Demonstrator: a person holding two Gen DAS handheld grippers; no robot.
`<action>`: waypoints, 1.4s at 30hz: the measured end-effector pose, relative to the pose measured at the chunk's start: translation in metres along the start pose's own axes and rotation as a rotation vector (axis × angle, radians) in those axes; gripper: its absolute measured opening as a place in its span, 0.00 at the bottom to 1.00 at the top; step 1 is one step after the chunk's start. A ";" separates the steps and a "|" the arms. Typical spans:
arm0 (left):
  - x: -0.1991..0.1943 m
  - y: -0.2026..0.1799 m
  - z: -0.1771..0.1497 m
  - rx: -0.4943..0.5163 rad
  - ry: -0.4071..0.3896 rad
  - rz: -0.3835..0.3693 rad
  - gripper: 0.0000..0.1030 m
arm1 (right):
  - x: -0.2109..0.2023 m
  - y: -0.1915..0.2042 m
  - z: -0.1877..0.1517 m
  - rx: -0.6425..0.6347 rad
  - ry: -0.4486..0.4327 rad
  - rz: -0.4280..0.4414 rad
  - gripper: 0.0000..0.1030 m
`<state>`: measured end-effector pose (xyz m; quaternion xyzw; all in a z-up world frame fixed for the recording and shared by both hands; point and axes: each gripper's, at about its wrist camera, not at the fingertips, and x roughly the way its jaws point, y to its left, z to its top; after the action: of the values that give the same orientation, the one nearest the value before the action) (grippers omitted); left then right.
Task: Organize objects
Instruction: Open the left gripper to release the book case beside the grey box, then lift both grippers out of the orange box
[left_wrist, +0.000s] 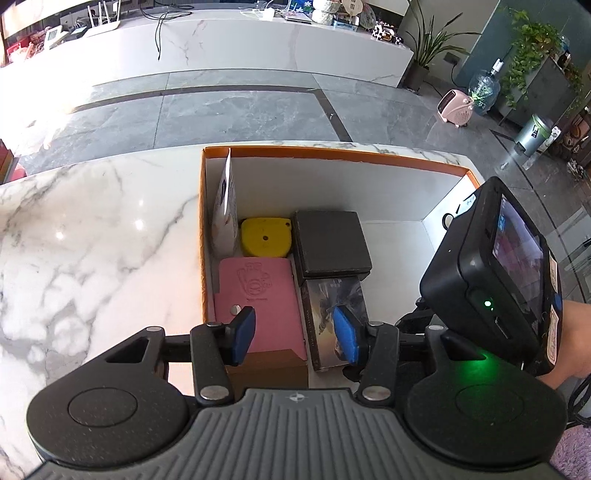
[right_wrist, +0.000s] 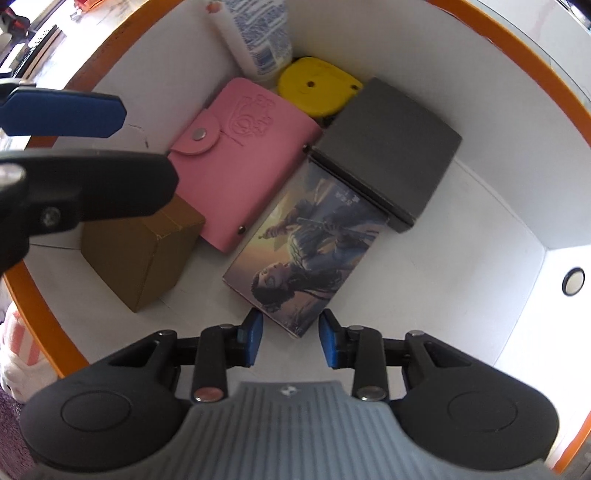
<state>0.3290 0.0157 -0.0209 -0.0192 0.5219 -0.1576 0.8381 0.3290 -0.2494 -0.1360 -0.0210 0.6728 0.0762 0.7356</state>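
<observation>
An orange-rimmed white box (left_wrist: 332, 152) (right_wrist: 436, 258) on the marble counter holds a pink wallet (left_wrist: 258, 295) (right_wrist: 243, 162), a yellow tape measure (left_wrist: 264, 238) (right_wrist: 314, 88), a dark grey case (left_wrist: 330, 243) (right_wrist: 391, 147), an illustrated picture box (left_wrist: 332, 295) (right_wrist: 306, 251), a brown carton (left_wrist: 269, 369) (right_wrist: 144, 251) and a white tube (left_wrist: 226, 206) (right_wrist: 255, 33). My left gripper (left_wrist: 295, 332) is open above the wallet and picture box. My right gripper (right_wrist: 291, 338) is open inside the box, its fingertips either side of the picture box's near corner, not touching.
The marble counter (left_wrist: 92, 240) stretches to the left of the box. The right gripper's body and camera (left_wrist: 491, 273) hang over the box's right side. The left gripper's finger (right_wrist: 62, 114) crosses the right wrist view. Floor and a long white counter (left_wrist: 221, 44) lie beyond.
</observation>
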 end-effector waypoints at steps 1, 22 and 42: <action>0.000 0.001 0.000 0.000 0.000 -0.003 0.54 | 0.000 0.002 0.000 -0.019 -0.007 0.005 0.33; -0.093 -0.021 -0.059 0.057 -0.154 0.012 0.54 | -0.112 0.030 -0.063 0.031 -0.313 -0.030 0.38; -0.105 -0.004 -0.203 -0.136 -0.136 0.242 0.65 | -0.095 0.073 -0.226 0.373 -0.561 -0.026 0.45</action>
<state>0.1063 0.0685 -0.0209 -0.0234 0.4719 -0.0183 0.8812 0.0882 -0.2157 -0.0577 0.1272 0.4460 -0.0549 0.8842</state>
